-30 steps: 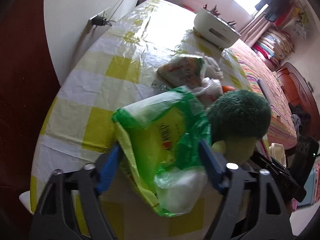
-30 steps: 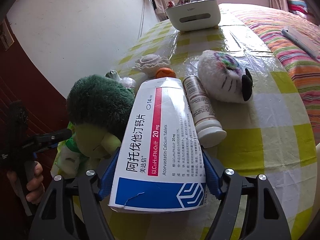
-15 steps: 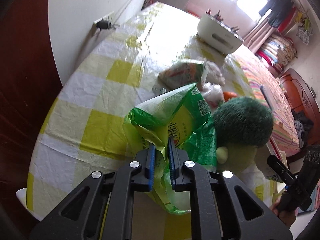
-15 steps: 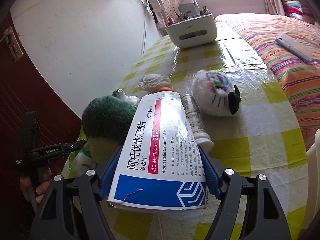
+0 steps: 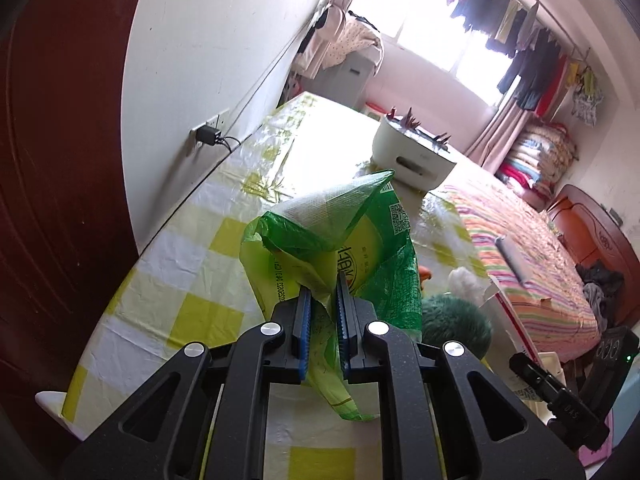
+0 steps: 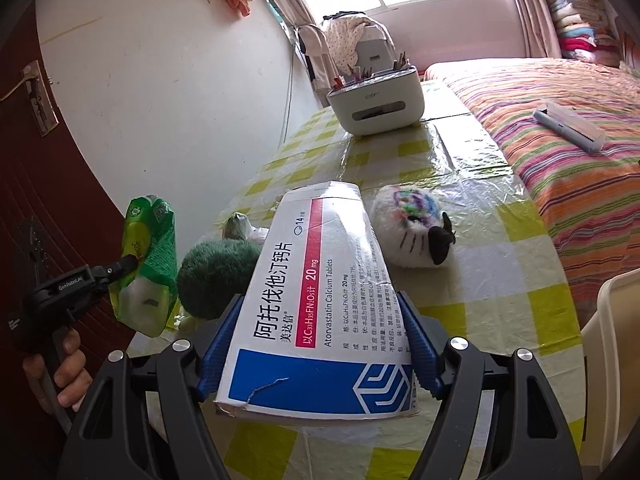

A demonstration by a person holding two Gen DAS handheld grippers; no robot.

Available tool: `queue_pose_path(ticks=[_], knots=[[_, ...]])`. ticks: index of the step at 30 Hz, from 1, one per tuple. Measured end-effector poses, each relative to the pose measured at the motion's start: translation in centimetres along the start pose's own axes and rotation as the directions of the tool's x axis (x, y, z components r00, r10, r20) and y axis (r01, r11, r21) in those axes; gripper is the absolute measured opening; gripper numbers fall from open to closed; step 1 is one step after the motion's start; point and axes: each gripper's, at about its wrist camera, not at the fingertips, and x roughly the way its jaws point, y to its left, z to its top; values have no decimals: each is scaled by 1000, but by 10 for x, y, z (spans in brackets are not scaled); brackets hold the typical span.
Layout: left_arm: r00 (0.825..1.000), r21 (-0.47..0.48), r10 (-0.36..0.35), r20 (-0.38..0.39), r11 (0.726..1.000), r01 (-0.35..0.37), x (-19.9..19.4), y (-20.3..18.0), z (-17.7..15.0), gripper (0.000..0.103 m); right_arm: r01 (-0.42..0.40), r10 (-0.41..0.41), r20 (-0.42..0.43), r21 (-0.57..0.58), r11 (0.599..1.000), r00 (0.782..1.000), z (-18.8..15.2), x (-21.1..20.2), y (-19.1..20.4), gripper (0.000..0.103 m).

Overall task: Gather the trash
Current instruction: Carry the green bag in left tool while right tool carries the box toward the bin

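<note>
Left tongs [image 5: 322,300] clamped on green wrapper [image 5: 340,240], lifted clear of checkered desk [image 5: 160,280]. Right tongs [image 6: 320,340] clamped on pill box [image 6: 320,300], raised over desk near green plush [image 6: 216,272] and white plush [image 6: 412,232].

Crinkly glossy plastic wrapper [image 5: 352,248]; matt cardboard medicine box [image 6: 320,300].

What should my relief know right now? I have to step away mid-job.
Left gripper: shut on the green bag, held up off the table.
Right gripper: shut on the pill box, also lifted.
Done: both pieces picked up.
Left: no bin is in view, so find one and drop both. The plush toys and white organizer remain on the table.
</note>
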Motion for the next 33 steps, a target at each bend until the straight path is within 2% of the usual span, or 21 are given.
queue_pose_path(ticks=[10,17,33], knots=[[996,34,-17,87,999,14,-21,-29,-5,10,35,-36,42,14,999,998,0,-19,-12,71],[990,96,-38,133,995,25,-36,-58,-11,11,49,-51,63,23,999,997,3,-29,-21,71],[988,197,-130,78,974,112,-38,-127,-33,11,94,-100,108,58,994,989,-2,-62,-46,71]])
